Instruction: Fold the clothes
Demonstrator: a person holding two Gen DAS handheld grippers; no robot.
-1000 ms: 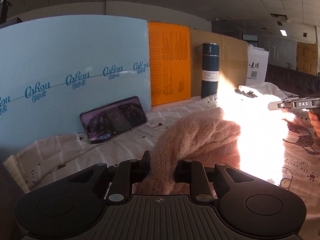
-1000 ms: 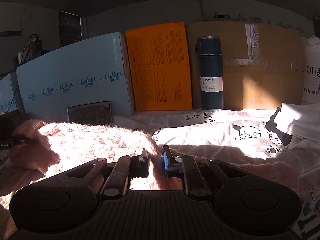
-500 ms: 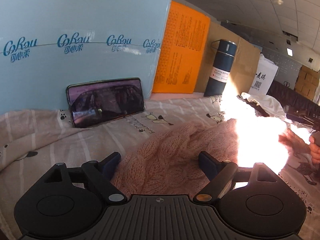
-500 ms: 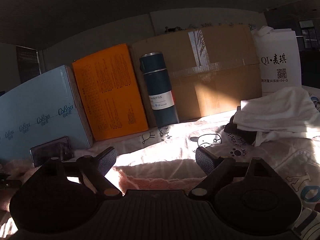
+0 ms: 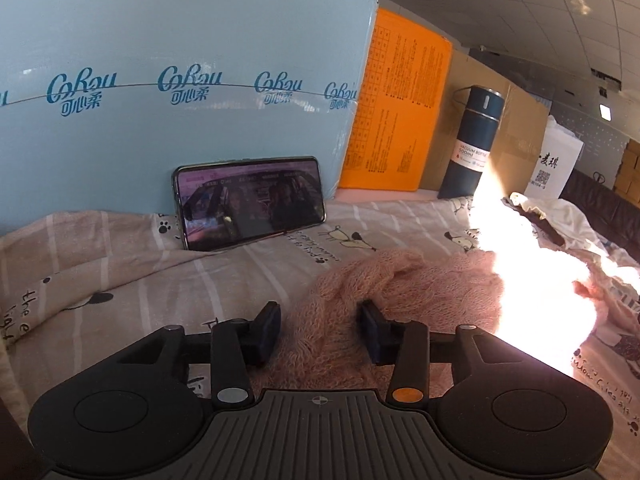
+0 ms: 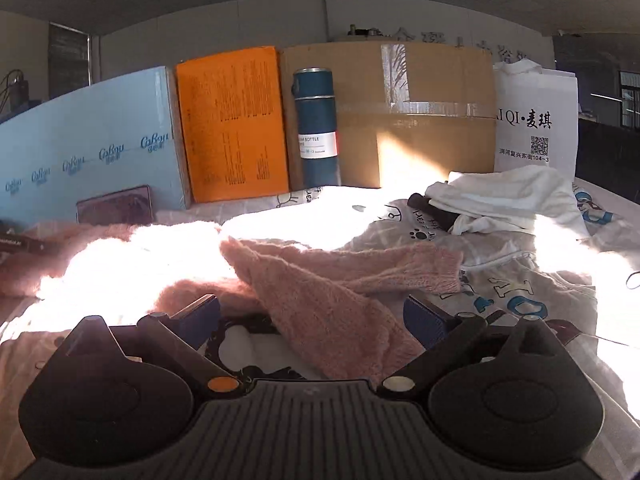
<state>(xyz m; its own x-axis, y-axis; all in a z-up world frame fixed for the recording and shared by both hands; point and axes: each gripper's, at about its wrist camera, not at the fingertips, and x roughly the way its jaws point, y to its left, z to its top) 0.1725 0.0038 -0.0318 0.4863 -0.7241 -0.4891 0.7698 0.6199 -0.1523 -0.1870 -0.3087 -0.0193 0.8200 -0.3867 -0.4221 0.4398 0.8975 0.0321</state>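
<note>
Nearest, the left gripper [image 5: 318, 330] stands spread around a bunched edge of the pink knit sweater [image 5: 404, 296], and the right gripper [image 6: 312, 320] gapes over its sleeve [image 6: 360, 270] on the printed bedsheet [image 6: 520, 292]. Beyond lies glaring sunlight; farther back, a phone [image 5: 248, 208] and vacuum bottle [image 6: 316, 124]. Closing on loose, fuzzy knit could catch one layer and drag the sweater askew.

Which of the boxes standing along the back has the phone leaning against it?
The light blue box, printed with a repeated logo. The phone leans on it; the orange and brown ones don't.
</note>
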